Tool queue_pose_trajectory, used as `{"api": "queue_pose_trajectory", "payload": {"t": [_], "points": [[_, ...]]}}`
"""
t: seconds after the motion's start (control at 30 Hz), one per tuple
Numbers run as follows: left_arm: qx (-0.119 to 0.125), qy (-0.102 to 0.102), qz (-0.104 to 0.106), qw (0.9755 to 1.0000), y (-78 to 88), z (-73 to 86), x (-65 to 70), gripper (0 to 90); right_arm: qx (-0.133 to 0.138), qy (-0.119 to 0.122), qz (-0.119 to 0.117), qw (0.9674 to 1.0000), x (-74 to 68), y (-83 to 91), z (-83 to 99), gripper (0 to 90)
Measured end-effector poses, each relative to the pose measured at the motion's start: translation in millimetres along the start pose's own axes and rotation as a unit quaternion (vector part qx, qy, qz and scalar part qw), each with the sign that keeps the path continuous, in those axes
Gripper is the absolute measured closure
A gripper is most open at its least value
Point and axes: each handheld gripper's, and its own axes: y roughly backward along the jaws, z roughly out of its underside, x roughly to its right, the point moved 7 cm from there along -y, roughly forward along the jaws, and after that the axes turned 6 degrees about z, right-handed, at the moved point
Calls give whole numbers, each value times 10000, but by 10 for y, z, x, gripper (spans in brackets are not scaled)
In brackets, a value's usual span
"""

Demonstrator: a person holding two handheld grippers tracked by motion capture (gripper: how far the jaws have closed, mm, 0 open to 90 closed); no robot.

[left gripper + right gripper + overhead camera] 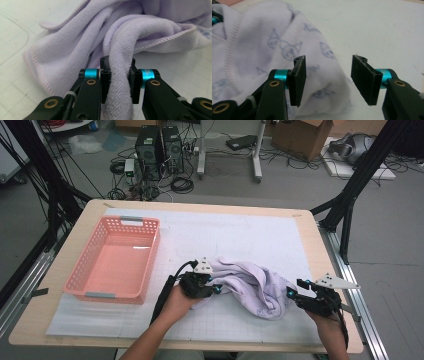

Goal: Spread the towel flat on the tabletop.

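Left gripper (119, 82) fingers clamped, right gripper (328, 80) fingers apart

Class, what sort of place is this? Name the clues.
Probably a research lab: computer towers and loose cables on the floor, a black frame around the table.

The lilac towel (250, 285) lies crumpled on the table's near half, right of centre; one thick fold is bunched upward. Its outer side shows faint printed cat faces.
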Motion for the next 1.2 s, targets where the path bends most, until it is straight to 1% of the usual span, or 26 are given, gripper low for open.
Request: {"api": "queue_pose_trajectory", "payload": {"t": [0.1, 0.13, 0.17, 0.23, 0.27, 0.3, 0.33, 0.37, 0.4, 0.43, 0.57, 0.6, 0.63, 0.67, 0.7, 0.73, 0.77, 0.8, 0.83, 0.87, 0.93, 1.0, 1.07, 1.1, 1.13, 1.2], "points": [[91, 77, -39, 9999, 120, 64, -19, 773, -123, 315, -70, 9994, -102, -83, -37, 427], [127, 108, -65, 9998, 165, 85, -31, 773, -123, 315, -70, 9994, -102, -83, -37, 427], [159, 132, -108, 9997, 210, 103, -48, 774, -356, 537, 8, 9979, -120, -203, 3, 441], [316, 235, -190, 9990, 340, 127, -123, 774, -625, 618, 24, 9961, -104, -327, 80, 510], [316, 235, -190, 9990, 340, 127, -123, 774, -788, 630, -8, 9949, -95, -374, 128, 570], [458, 344, -208, 9981, 399, 111, -163, 774, -935, 610, -108, 9937, -95, -401, 173, 626], [458, 344, -208, 9981, 399, 111, -163, 773, -1000, 561, -183, 9932, -98, -404, 202, 673], [497, 329, -241, 9979, 422, 85, -192, 773, -1010, 523, -227, 9932, -101, -384, 212, 713], [497, 329, -241, 9979, 422, 85, -192, 773, -1010, 523, -227, 9932, -101, -384, 212, 713], [496, 318, -281, 9979, 423, 70, -206, 774, -1103, 559, -257, 9920, -109, -320, 229, 749], [528, 353, -425, 9971, 408, 8, -284, 776, -1173, 603, -298, 9908, -129, -179, 287, 760], [521, 338, -439, 9971, 405, -9, -303, 776, -1221, 538, -447, 9900, -174, -65, 348, 760], [539, 349, -434, 9970, 397, -26, -309, 776, -1250, 532, -556, 9892, -201, -26, 373, 759], [603, 324, -434, 9967, 367, -88, -308, 776, -1302, 516, -729, 9875, -255, 31, 407, 758], [603, 324, -434, 9967, 367, -88, -308, 776, -1350, 546, -845, 9857, -295, 68, 424, 751], [587, 278, -460, 9968, 350, -114, -306, 776, -1363, 581, -924, 9846, -333, 98, 425, 725], [597, 248, -471, 9968, 334, -142, -303, 776, -1363, 581, -924, 9846, -333, 98, 425, 725], [604, 201, -507, 9967, 324, -168, -309, 776, -1295, 643, -919, 9852, -355, 116, 405, 675], [643, 207, -544, 9962, 316, -194, -318, 774, -1064, 714, -764, 9888, -366, 135, 317, 555], [655, 225, -603, 9958, 309, -226, -350, 772, -894, 746, -671, 9909, -360, 147, 249, 511], [626, 241, -625, 9958, 293, -240, -384, 770, -474, 799, -499, 9944, -350, 179, 71, 457], [649, 309, -638, 9954, 266, -239, -416, 769, -118, 839, -472, 9953, -376, 208, -129, 444], [675, 332, -655, 9950, 242, -239, -456, 768, 128, 909, -577, 9941, -459, 194, -324, 442], [675, 332, -655, 9950, 242, -239, -456, 768, 128, 909, -577, 9941, -459, 194, -324, 442], [746, 366, -650, 9944, 219, -244, -486, 768, 181, 1185, -750, 9899, -613, 100, -491, 443], [777, 388, -627, 9942, 210, -246, -498, 765, 82, 1385, -961, 9857, -767, -23, -563, 447]]}}
